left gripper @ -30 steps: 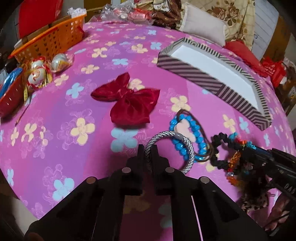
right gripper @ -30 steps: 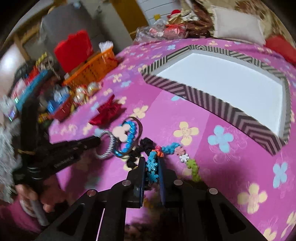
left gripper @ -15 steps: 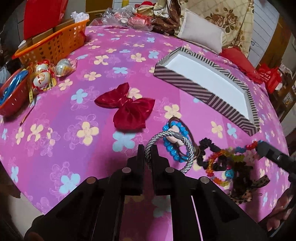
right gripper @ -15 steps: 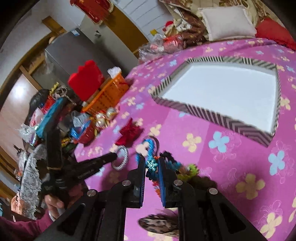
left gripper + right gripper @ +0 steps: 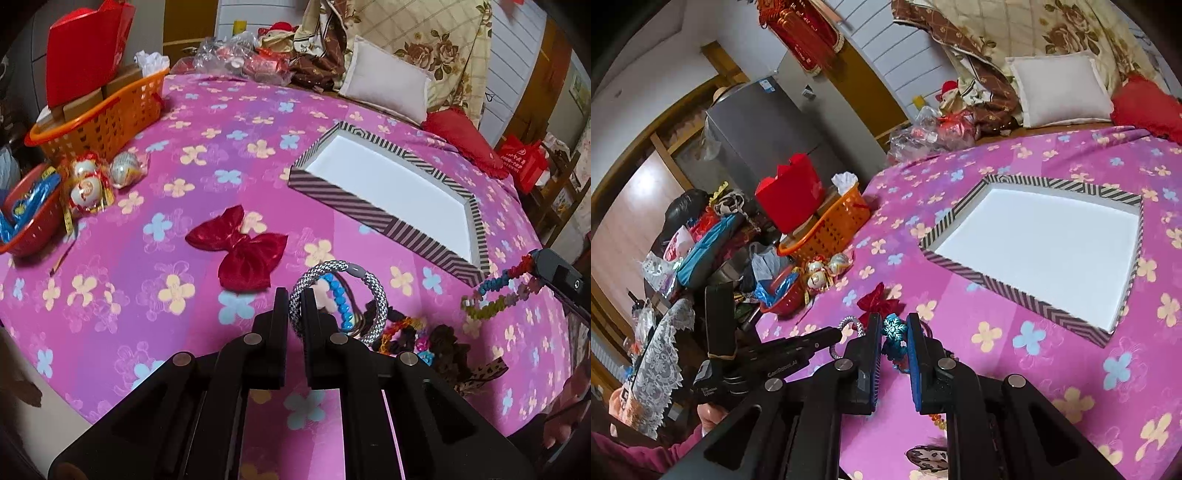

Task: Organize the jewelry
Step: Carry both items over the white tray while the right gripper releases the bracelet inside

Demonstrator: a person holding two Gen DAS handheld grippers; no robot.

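My left gripper [image 5: 294,295] is shut on a silver-grey woven bracelet [image 5: 380,299] and holds it above the pink flowered cloth. Below it lie a blue bead bracelet [image 5: 338,299] and a pile of dark hair ties [image 5: 417,336]. A red bow [image 5: 242,251] lies to the left of them. At the right edge, my right gripper [image 5: 539,260] holds a colourful bead strand [image 5: 495,291] in the air. In the right wrist view my right gripper [image 5: 894,319] is shut on that strand at its blue snowflake charm [image 5: 894,328]. The striped tray [image 5: 1027,291] stands beyond, white inside. The left gripper [image 5: 836,332] is at lower left.
An orange basket [image 5: 99,114] with a red box stands at the far left. Near it are a small red basket [image 5: 29,221] and foil-wrapped balls [image 5: 88,184]. Pillows [image 5: 384,88] and bags crowd the far side. The table's rounded edge [image 5: 55,387] runs close below my left gripper.
Both grippers have risen. The silver-grey bracelet has come up off the cloth in the left one. The bead strand has come up out of the pile in the right one.
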